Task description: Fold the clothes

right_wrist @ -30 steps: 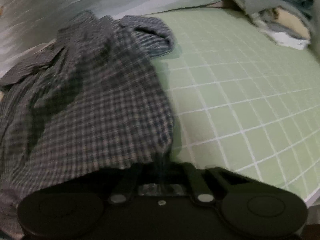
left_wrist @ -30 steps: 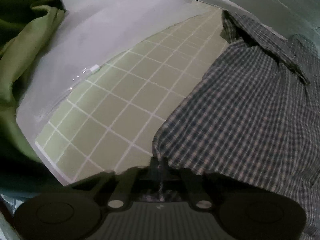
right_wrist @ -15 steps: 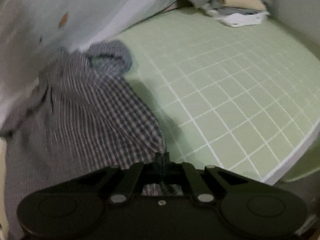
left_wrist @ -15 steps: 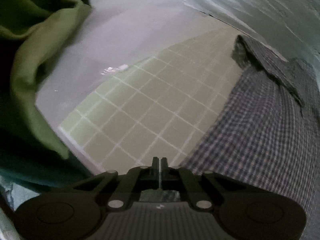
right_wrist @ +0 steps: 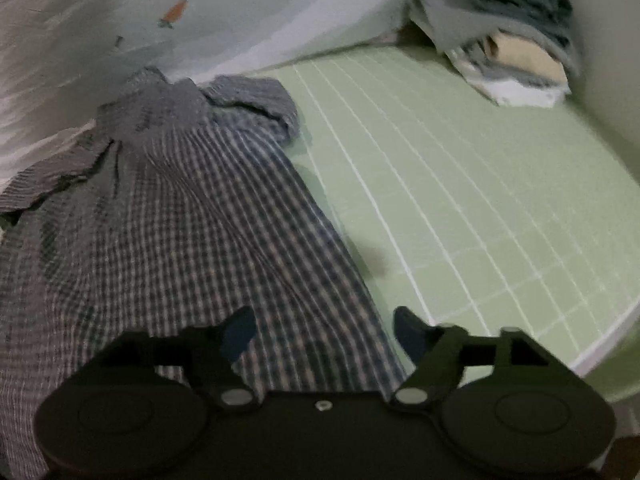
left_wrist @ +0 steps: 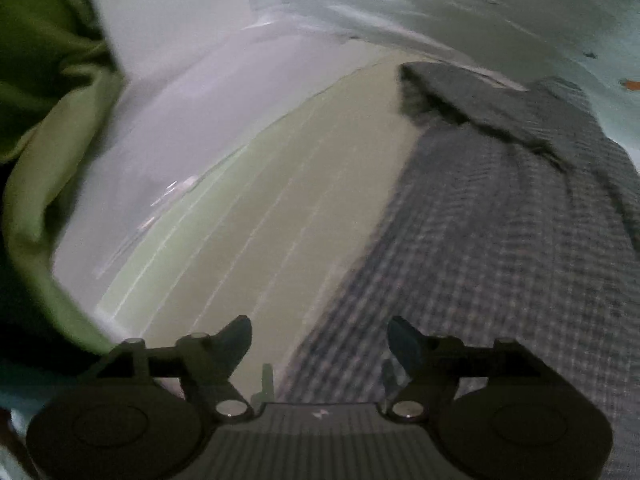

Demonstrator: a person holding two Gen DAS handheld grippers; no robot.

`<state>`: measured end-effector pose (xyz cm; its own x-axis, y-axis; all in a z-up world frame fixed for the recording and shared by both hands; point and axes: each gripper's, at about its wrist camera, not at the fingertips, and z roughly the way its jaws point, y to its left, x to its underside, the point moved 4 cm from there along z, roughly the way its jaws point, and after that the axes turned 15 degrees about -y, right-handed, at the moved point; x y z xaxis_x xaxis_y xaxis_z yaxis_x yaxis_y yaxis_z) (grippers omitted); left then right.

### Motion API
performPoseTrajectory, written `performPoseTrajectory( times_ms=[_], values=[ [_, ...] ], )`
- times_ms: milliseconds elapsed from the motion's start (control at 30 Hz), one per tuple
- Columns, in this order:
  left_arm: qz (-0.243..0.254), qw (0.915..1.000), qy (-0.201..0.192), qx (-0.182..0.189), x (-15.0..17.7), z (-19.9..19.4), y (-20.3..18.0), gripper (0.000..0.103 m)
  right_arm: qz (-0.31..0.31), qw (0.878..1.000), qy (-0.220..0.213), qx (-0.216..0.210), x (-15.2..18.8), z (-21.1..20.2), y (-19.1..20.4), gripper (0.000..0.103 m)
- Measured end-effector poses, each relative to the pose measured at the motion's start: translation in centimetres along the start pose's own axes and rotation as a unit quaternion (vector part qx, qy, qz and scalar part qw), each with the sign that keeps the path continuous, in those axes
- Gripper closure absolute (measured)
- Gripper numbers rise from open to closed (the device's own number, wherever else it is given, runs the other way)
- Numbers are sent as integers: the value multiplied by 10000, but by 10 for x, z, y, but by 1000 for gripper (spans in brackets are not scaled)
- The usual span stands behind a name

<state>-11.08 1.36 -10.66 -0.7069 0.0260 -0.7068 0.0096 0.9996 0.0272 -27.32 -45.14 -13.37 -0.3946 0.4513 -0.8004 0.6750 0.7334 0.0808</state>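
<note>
Both my tongs gape apart with nothing in them: left tongs (left_wrist: pixel 320 336) over the checked shirt's (right_wrist: pixel 168 232) left edge, right tongs (right_wrist: pixel 324 326) over its near right edge. The shirt lies spread on the green grid mat (right_wrist: pixel 460 184), sleeve bunched at the far end; this fits either smoothing or regrasping, so I'd pinch an edge cleanly. No containers; only a clothes pile (right_wrist: pixel 508 36) far right.

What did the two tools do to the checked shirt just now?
Both let go. The left tool and right tool were shut on the checked shirt's near edge; now both are open and it lies flat on the green mat. The pile of clothes stayed put.
</note>
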Motion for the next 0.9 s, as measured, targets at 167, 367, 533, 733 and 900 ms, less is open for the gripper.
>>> performPoseTrajectory(
  times_ms=[167,367,533,733,900],
  values=[
    [402,9986,17,336,-10,13,-49,17,-190,9993,-281,-186,-19,12,-2,0],
    [753,9949,109,659,-18,33,-108,13,-306,9980,-519,-188,-45,37,-7,0],
    [943,9922,204,784,-23,52,-148,12,-251,9983,-506,-118,-70,77,-14,0],
    [1080,9912,231,730,-35,79,-185,12,-491,9978,-378,-223,-109,135,-3,0],
    [1118,9915,280,607,-44,105,-202,12,-677,9964,-354,-360,-131,187,15,16]
  ],
)
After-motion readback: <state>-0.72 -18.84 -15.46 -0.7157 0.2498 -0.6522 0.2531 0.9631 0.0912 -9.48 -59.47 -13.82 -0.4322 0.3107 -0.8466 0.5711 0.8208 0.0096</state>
